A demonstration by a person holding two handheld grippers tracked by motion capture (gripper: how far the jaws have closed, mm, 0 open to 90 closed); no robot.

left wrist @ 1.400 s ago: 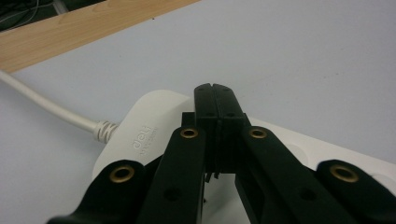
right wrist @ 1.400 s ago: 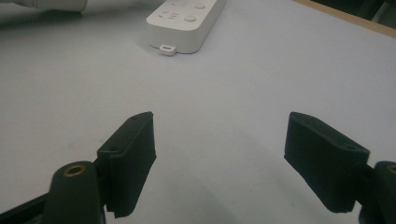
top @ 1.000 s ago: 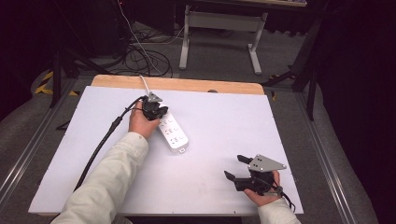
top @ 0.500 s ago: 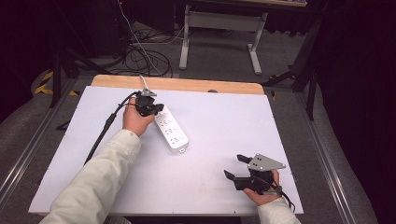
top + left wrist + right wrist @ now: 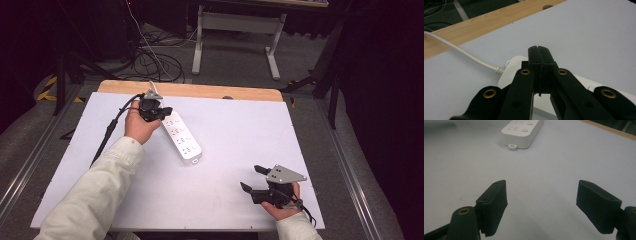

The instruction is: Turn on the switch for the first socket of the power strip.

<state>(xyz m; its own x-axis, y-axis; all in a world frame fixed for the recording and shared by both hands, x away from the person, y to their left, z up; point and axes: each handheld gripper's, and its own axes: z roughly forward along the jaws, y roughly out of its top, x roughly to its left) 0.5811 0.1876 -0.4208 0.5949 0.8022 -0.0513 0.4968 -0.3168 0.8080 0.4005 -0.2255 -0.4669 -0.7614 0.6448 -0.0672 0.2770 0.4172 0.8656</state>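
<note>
A white power strip (image 5: 182,138) lies slanted on the white table top (image 5: 240,125), its white cord (image 5: 461,51) running off toward the far wooden edge. My left gripper (image 5: 166,111) hovers just over the strip's cord end (image 5: 512,70); its jaws are pressed together with nothing between them (image 5: 539,50). My right gripper (image 5: 250,177) rests near the front right corner, open and empty. In the right gripper view, the right gripper (image 5: 544,195) points across bare table toward the strip's other end (image 5: 522,130).
A wooden strip (image 5: 200,91) borders the table's far edge, with a small hole in it (image 5: 227,97). The left gripper's black cable (image 5: 107,135) trails down the left side of the table. Beyond the table are floor cables (image 5: 155,62) and a metal desk frame (image 5: 235,30).
The left hand has lifted and drawn toward the far side, from over the strip's middle sockets to its cord end. The right hand and the strip have stayed put.
</note>
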